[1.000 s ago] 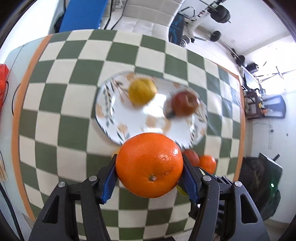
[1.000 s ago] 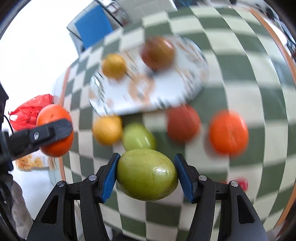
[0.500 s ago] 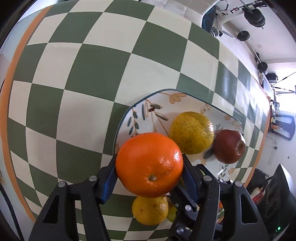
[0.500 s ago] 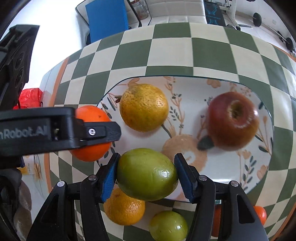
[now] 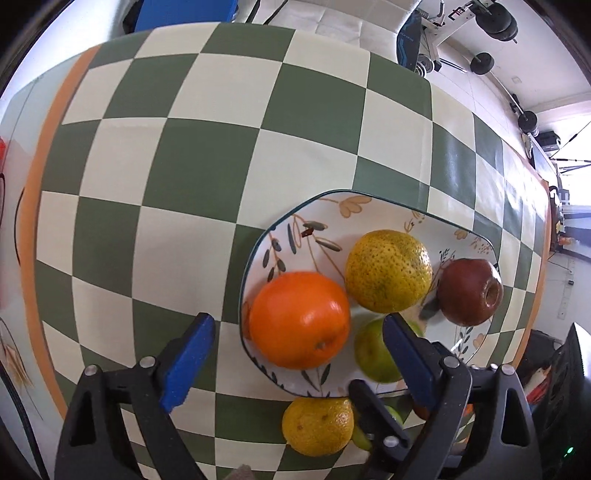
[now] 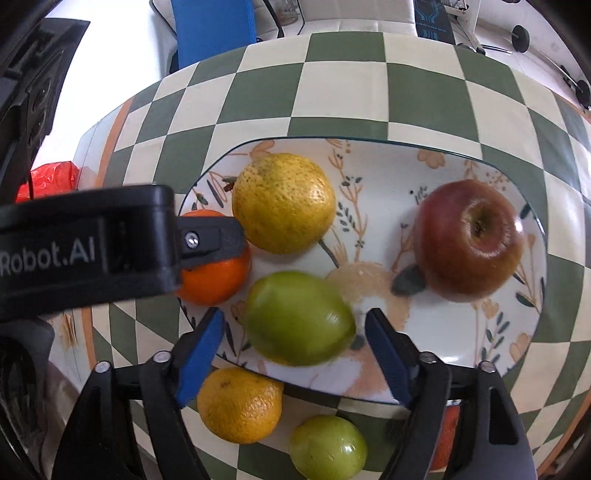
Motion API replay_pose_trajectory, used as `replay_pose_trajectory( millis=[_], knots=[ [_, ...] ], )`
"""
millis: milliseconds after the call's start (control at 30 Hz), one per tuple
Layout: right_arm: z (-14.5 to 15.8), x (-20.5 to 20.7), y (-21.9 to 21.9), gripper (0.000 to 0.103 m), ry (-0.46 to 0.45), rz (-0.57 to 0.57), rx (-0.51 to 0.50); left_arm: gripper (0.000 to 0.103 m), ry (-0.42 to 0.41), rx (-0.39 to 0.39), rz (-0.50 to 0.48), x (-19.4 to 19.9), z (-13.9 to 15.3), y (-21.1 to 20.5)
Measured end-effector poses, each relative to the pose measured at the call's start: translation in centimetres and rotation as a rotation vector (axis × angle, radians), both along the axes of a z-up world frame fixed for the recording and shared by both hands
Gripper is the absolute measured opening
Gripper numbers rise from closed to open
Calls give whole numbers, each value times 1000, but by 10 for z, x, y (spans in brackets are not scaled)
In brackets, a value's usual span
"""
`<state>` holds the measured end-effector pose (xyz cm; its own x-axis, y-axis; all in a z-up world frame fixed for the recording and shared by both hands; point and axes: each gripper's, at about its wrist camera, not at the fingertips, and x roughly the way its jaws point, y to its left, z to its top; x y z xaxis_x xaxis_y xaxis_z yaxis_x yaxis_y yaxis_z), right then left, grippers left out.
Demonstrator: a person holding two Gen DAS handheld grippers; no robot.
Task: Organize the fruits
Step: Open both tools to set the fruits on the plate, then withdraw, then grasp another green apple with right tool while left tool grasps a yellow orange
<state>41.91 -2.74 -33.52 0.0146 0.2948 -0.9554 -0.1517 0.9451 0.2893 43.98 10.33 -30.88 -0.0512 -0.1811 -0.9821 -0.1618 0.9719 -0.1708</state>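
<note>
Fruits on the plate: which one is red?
The apple, at the plate's right end. It is dark red; the other three on the plate are yellow, orange and green.

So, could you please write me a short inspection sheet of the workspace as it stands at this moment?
Surface: green and cream checked tablecloth with an orange border.
Job's things: floral plate holds a yellow citrus, red apple, orange and green fruit. Off the plate, on the cloth: a small orange citrus and a small green fruit.
Clutter: red bag past the table edge.
Grippers: left gripper open, fingers either side of the orange; right gripper open around the green fruit.
Cables: dark cord at the left table edge.
Surroundings: blue chair, gym weights.
</note>
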Motion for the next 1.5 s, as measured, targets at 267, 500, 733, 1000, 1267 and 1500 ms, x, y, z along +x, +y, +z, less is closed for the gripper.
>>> replay_pose_trajectory(
  millis=[267,500,733,1000,1267,1500],
  knots=[
    [21,-26,-39,95,-60,-79,-111,93,-150,176,-39,-41,35,-4],
    [56,-55,-72,95,-165,-137,-158,93,-243,220,-34,-89,64,-11],
    [99,-83,-92,95,-261,-163,-184,93,-342,238,-47,-128,98,-27],
    [152,-129,-111,95,-365,-189,-187,93,-448,244,-72,-162,141,-39],
    [195,-167,-121,95,-434,-221,-170,93,-536,242,-95,-187,180,-47],
    [218,-182,-129,95,-465,-250,-148,93,-564,240,-93,-193,192,-50]
  ],
)
